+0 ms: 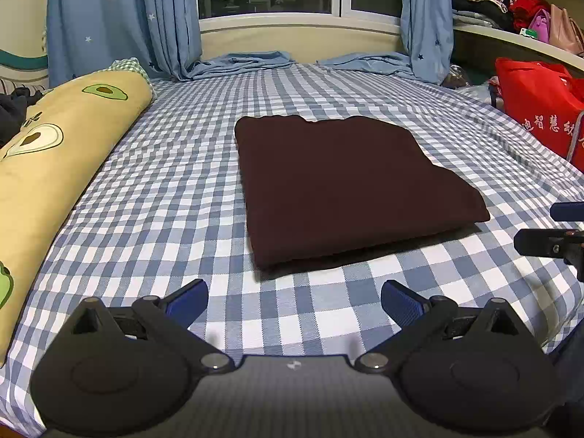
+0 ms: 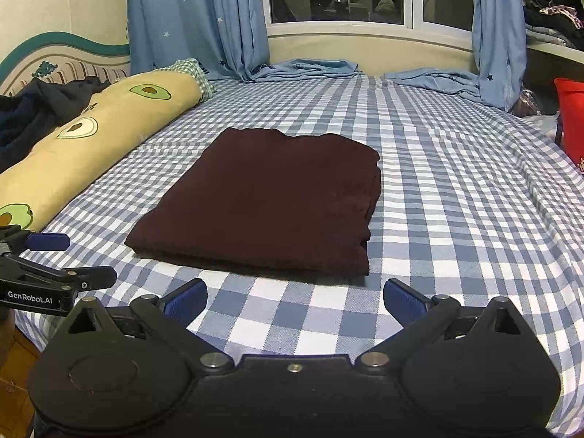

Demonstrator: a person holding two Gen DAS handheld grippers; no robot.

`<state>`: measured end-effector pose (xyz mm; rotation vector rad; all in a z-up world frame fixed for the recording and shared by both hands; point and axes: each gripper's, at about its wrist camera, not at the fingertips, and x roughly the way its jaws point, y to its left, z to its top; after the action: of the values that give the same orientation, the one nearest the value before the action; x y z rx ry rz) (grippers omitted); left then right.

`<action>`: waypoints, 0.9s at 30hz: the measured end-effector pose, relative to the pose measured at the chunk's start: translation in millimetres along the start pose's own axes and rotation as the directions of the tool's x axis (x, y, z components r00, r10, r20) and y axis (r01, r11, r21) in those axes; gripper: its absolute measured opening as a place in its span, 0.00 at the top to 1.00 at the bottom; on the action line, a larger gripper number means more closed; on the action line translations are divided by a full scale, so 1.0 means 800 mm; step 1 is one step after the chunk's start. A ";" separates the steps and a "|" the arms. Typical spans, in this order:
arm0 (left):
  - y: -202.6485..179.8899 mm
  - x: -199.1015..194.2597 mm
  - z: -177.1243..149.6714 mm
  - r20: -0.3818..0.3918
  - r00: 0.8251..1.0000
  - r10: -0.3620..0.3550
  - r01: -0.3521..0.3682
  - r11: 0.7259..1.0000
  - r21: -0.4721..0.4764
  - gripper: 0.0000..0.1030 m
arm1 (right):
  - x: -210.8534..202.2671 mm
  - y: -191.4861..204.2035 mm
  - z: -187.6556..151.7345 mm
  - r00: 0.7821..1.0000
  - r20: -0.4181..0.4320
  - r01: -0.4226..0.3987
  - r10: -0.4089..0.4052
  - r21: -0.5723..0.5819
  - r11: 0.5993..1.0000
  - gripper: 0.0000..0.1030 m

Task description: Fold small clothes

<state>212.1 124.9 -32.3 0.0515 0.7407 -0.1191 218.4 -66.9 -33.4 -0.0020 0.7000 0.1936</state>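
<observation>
A dark maroon garment [image 1: 346,182] lies folded into a neat rectangle on the blue-and-white checked bed sheet [image 1: 182,168]. It also shows in the right wrist view [image 2: 270,197]. My left gripper [image 1: 294,297] is open and empty, just short of the garment's near edge. My right gripper [image 2: 295,297] is open and empty, also just short of the near edge. The right gripper shows at the right edge of the left wrist view [image 1: 547,226], and the left gripper at the left edge of the right wrist view [image 2: 73,259].
A long yellow avocado-print pillow [image 1: 54,153] lies along the bed's left side, with dark clothes [image 2: 36,109] behind it. A red bag [image 1: 540,109] stands at the right. Blue star curtains [image 1: 109,18] drape onto the bed's far end below the window.
</observation>
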 end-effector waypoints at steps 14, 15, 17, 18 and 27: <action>0.004 0.003 0.000 0.002 1.000 -0.010 0.010 1.000 0.001 0.01 | -0.002 0.010 0.003 1.000 0.019 0.010 -0.010 0.013 1.000 0.01; 0.004 0.003 0.000 0.001 1.000 -0.009 0.009 1.000 0.002 0.01 | -0.003 0.011 0.003 1.000 0.020 0.010 -0.010 0.013 1.000 0.01; 0.004 0.003 0.000 0.001 1.000 -0.008 0.008 1.000 0.006 0.01 | -0.003 0.010 0.003 1.000 0.023 0.009 -0.009 0.020 1.000 0.01; 0.003 0.003 0.001 0.000 1.000 -0.007 0.007 1.000 0.007 0.01 | -0.003 0.010 0.003 1.000 0.024 0.010 -0.011 0.023 1.000 0.01; 0.003 0.003 0.002 0.001 1.000 -0.010 0.010 1.000 0.012 0.01 | -0.006 0.011 0.005 0.999 0.039 0.017 -0.018 0.026 1.000 0.01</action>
<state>215.0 126.6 -33.0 0.0595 0.7395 -0.1332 215.7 -59.1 -26.9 0.0204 0.6628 0.1678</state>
